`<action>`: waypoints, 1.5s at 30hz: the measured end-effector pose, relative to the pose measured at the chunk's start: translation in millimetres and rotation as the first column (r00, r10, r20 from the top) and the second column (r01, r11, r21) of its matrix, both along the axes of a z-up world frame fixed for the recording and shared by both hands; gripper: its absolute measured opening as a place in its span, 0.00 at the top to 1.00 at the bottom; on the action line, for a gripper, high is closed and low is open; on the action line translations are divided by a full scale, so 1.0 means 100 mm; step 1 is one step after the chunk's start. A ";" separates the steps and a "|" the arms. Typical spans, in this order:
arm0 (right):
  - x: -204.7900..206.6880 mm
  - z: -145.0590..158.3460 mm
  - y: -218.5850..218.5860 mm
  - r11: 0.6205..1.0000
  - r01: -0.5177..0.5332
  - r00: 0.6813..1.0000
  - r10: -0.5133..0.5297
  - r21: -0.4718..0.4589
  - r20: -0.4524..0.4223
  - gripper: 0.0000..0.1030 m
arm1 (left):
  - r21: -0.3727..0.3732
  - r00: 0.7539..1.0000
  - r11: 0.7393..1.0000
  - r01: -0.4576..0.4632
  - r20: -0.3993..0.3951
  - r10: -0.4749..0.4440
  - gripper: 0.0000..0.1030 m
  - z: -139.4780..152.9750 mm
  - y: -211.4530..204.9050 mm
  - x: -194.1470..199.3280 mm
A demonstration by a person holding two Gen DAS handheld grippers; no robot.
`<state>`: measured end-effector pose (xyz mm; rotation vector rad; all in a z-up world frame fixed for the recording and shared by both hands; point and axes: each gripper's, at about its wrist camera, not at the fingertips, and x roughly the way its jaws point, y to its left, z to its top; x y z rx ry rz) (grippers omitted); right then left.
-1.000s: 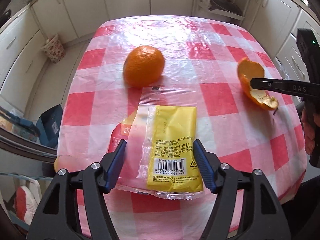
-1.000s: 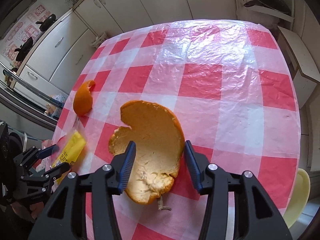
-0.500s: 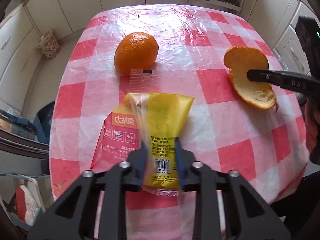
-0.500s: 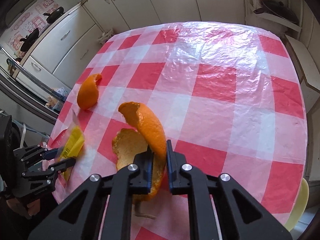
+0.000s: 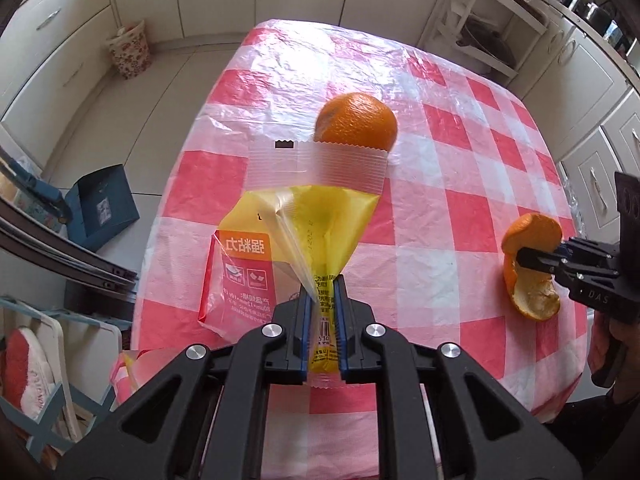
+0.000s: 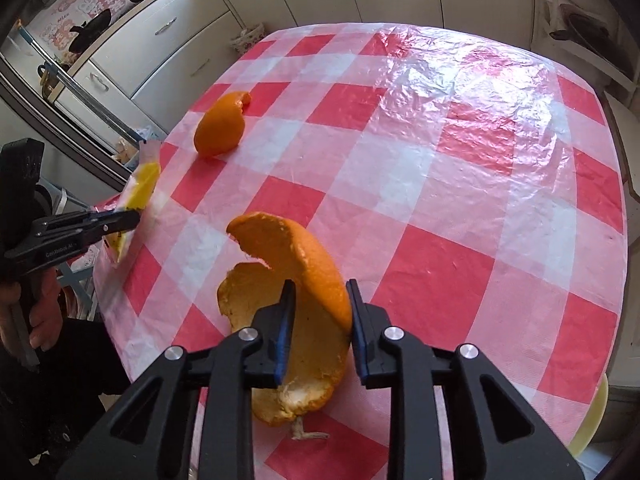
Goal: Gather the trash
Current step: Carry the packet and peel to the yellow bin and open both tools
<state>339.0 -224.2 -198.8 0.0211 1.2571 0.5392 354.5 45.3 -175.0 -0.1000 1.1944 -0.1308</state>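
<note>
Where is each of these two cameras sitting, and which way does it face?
Left wrist: on the left gripper, looking steeply down its fingers at the yellow wrapper it pinches; the right gripper and a hand show at right.
Right wrist: on the right gripper, looking steeply down at the big orange peel between its fingers; the left gripper and a hand show at left.
Shared: the checked tablecloth, wrapper, big peel and second orange piece.
</note>
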 end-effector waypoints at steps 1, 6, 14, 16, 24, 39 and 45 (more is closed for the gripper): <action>-0.01 0.03 0.00 1.000 0.000 1.000 0.000 0.009 0.010 0.88 | -0.005 1.000 1.000 0.010 0.000 -0.010 0.90 0.00 -0.03 0.01; -0.05 0.20 -0.09 1.000 0.016 0.998 -0.016 0.003 0.064 0.92 | 0.000 0.995 0.997 0.083 0.059 -0.083 0.90 0.12 -0.30 -0.02; -0.20 0.33 -0.55 0.996 0.082 0.993 -0.080 -0.019 0.084 0.92 | 0.106 0.967 0.975 0.194 0.149 -0.208 0.90 0.26 -0.93 -0.15; -0.26 0.38 -0.70 0.994 0.104 0.991 -0.102 -0.020 0.091 0.92 | 0.109 0.959 0.972 0.210 0.168 -0.226 0.90 0.30 -1.04 -0.17; -0.47 0.48 -1.21 0.984 0.177 0.979 -0.174 -0.020 0.108 0.92 | 0.162 0.933 0.957 0.240 0.236 -0.273 0.90 0.41 -1.46 -0.25; -0.66 0.52 -2.23 0.892 0.392 0.917 -0.360 -0.226 0.172 0.92 | 0.133 0.875 0.914 0.383 0.265 -0.405 0.90 0.38 -2.37 -0.33; -0.73 0.16 -2.63 0.826 0.413 0.908 -0.405 -0.384 0.105 0.86 | 0.043 0.851 0.888 0.457 0.269 -0.451 0.90 0.41 -2.82 -0.44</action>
